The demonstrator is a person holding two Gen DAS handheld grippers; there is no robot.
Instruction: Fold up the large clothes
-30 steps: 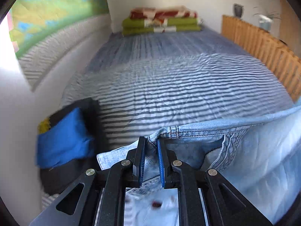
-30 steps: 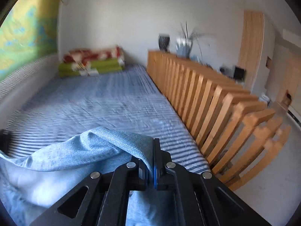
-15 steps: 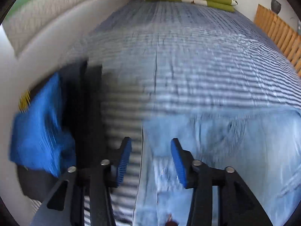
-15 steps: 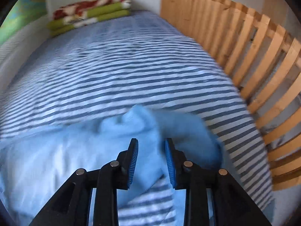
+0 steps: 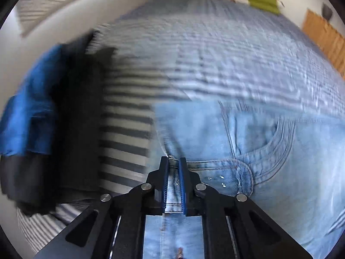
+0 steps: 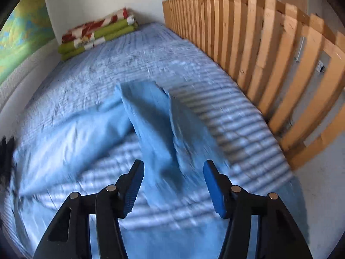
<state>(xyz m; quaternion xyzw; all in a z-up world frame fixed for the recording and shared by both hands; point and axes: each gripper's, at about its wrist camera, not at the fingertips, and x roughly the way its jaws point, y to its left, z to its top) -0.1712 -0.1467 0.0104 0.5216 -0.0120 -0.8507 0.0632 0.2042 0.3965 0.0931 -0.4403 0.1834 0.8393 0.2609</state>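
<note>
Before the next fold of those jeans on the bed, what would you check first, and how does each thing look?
1. Left gripper has a hold on the jeans: ok, jaws shut on the waistband.
2. Right gripper has a hold: not ok, jaws have just been opening, and the jeans leg lies loose between them.
3. Jeans lie flat: not ok, the leg is bunched into a ridge.
4. Room on the striped bedsheet beyond the jeans: ok.
5. Dark and blue folded clothes clear of the jeans: ok, striped sheet shows between.
6. Legs aligned: cannot tell, blurred.
</note>
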